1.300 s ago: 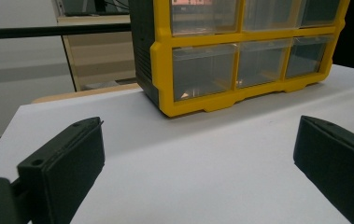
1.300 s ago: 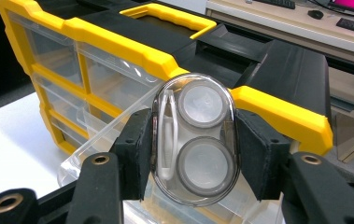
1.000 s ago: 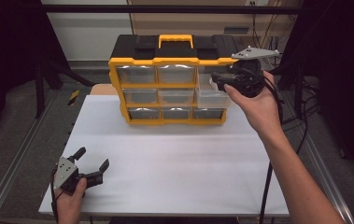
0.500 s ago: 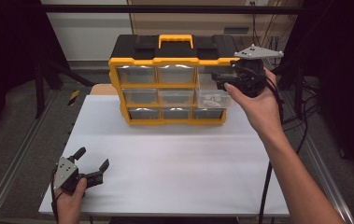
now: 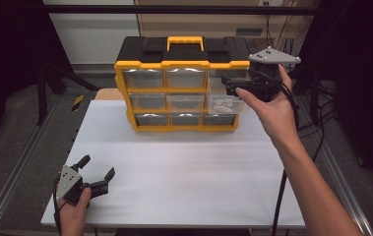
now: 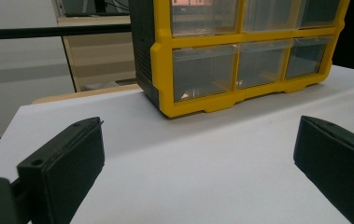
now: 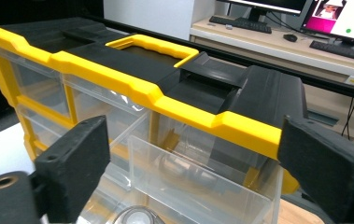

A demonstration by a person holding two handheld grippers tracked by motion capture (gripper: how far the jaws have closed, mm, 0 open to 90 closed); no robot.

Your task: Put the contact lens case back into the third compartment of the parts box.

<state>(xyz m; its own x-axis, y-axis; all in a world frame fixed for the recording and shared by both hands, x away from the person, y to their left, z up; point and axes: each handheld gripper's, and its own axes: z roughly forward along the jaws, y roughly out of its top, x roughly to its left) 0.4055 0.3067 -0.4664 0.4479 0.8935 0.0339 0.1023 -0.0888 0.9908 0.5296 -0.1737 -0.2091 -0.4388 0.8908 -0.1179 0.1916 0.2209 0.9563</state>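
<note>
Releasing the clear drawer [image 5: 222, 102], middle row, right column of the yellow organizer [image 5: 181, 88] at the worktop's far edge; it's pulled out. Right gripper [image 5: 233, 88] jaws just opened wide, nothing between. Left gripper [image 5: 98, 172] wide, idle near-left corner. Next, probably: reach into the drawer.

A white surface [image 5: 184, 187] is seen, on which a yellow-and-black drawer organizer [image 5: 181, 88] is set at the far edge. The left claw [image 5: 95, 174] is rested well in front of the organizer, toward its left.
</note>
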